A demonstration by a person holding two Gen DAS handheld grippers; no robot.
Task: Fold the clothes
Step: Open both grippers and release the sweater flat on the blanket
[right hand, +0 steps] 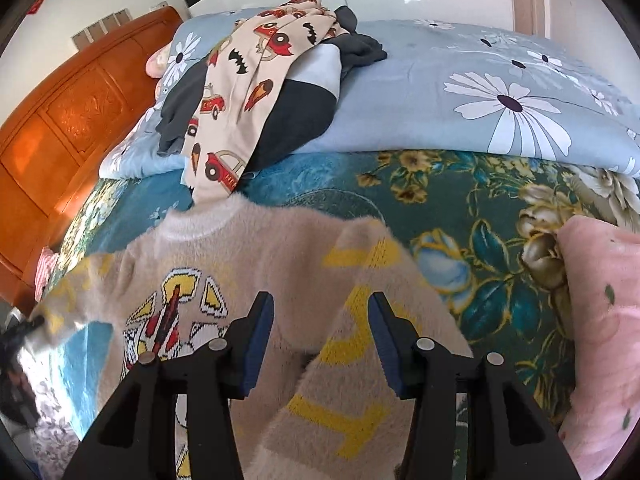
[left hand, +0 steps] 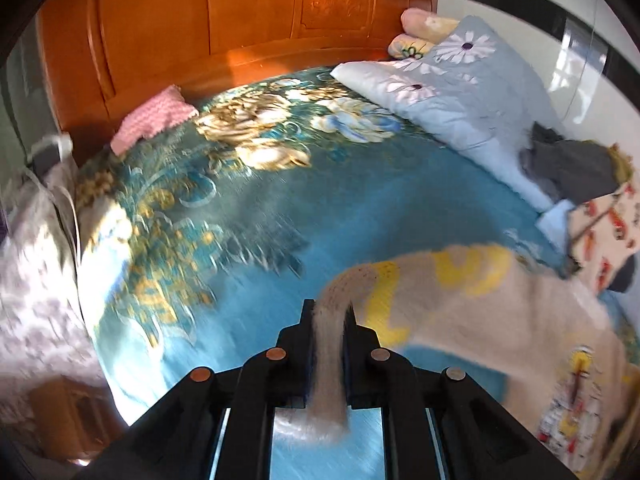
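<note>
Sweater (right hand: 280,248) sleeve pinched in my L gripper (left hand: 329,312) for folding inward — R gripper (right hand: 320,308) jaws apart, holding nothing.

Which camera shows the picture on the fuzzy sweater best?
The right wrist view. There the sweater lies spread under the open right gripper, and the red and yellow picture on its front is sharp. The left wrist view shows that picture only blurred at the edge, with the sleeve pinched in the left gripper.
</note>
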